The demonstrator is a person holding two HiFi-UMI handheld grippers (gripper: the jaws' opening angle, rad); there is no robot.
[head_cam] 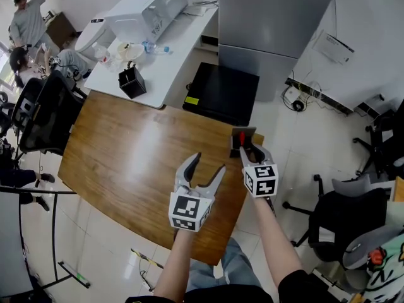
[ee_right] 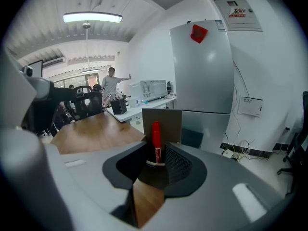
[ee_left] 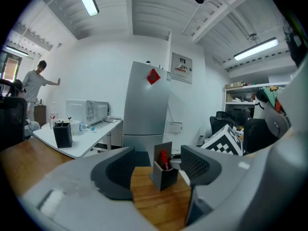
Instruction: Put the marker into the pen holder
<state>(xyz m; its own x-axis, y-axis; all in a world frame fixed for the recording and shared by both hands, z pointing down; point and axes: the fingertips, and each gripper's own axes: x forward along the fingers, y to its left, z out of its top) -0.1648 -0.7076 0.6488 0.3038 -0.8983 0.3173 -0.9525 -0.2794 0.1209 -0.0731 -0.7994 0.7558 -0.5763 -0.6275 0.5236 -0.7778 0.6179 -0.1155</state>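
Observation:
A grey pen holder point(head_cam: 243, 136) stands at the wooden table's point(head_cam: 139, 156) far right edge, with a red marker point(head_cam: 241, 139) upright inside it. My right gripper point(head_cam: 248, 149) reaches into the holder from the near side. In the right gripper view the marker point(ee_right: 156, 143) stands between the slightly parted jaws, against the holder's back wall point(ee_right: 161, 121), and the pads do not seem to press it. My left gripper point(head_cam: 206, 165) hovers open and empty over the table, to the left of the holder point(ee_left: 166, 174), where the marker's point(ee_left: 163, 159) tip shows.
A black pen box point(head_cam: 132, 82) sits on the white desk point(head_cam: 177, 49) beyond the table. A black cabinet point(head_cam: 221, 93) and a tall grey cabinet point(head_cam: 271, 24) stand behind. Office chairs point(head_cam: 341, 219) are at the right, and people and a chair point(head_cam: 38, 106) at the far left.

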